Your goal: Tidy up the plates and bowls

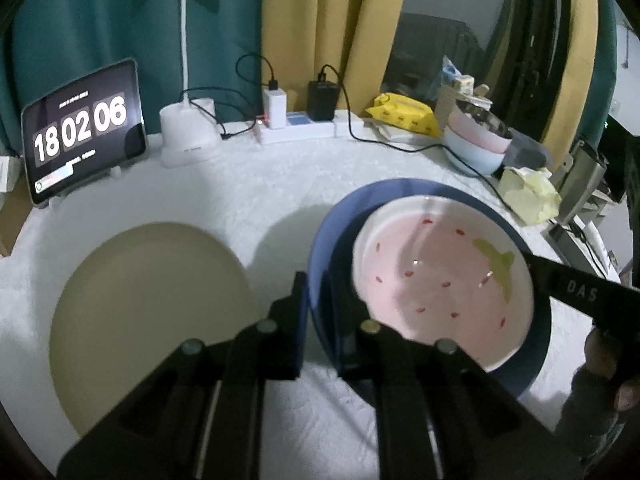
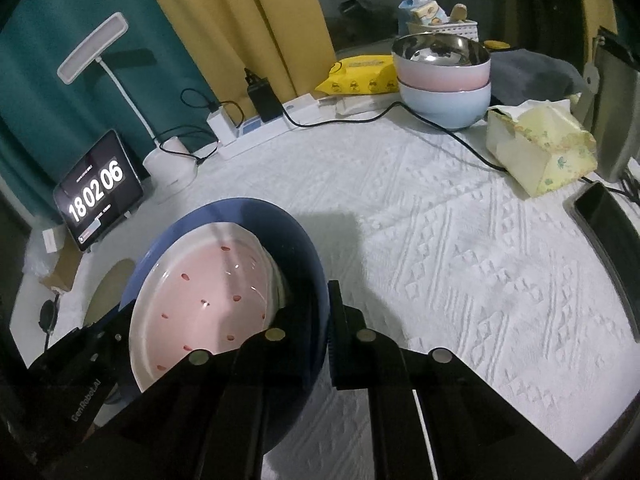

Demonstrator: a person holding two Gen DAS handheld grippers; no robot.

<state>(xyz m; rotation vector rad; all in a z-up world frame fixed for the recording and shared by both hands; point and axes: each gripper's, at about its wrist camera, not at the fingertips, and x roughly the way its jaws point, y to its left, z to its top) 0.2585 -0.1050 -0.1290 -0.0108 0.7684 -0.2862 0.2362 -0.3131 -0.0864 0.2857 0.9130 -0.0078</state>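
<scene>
A dark blue plate (image 1: 340, 216) (image 2: 240, 208) holds a pink strawberry-patterned plate (image 1: 440, 272) (image 2: 208, 288) and sits tilted over the white tablecloth. My left gripper (image 1: 318, 300) is shut on the blue plate's near rim, one finger on each side of it. My right gripper (image 2: 322, 304) is shut on the opposite rim in the same way. In the left wrist view a right-gripper finger (image 1: 580, 292) reaches in from the right. The left gripper's body (image 2: 80, 360) shows at the lower left of the right wrist view. A beige plate (image 1: 148, 312) (image 2: 110, 284) lies flat on the table to the left.
Stacked pink and light-blue bowls (image 2: 444, 80) with a steel one on top stand at the back right, beside a tissue box (image 2: 540, 148). A tablet clock (image 1: 84, 128), a lamp base (image 1: 188, 132) and a power strip (image 1: 300, 128) with cables line the back. A phone (image 2: 604, 216) lies at the right edge.
</scene>
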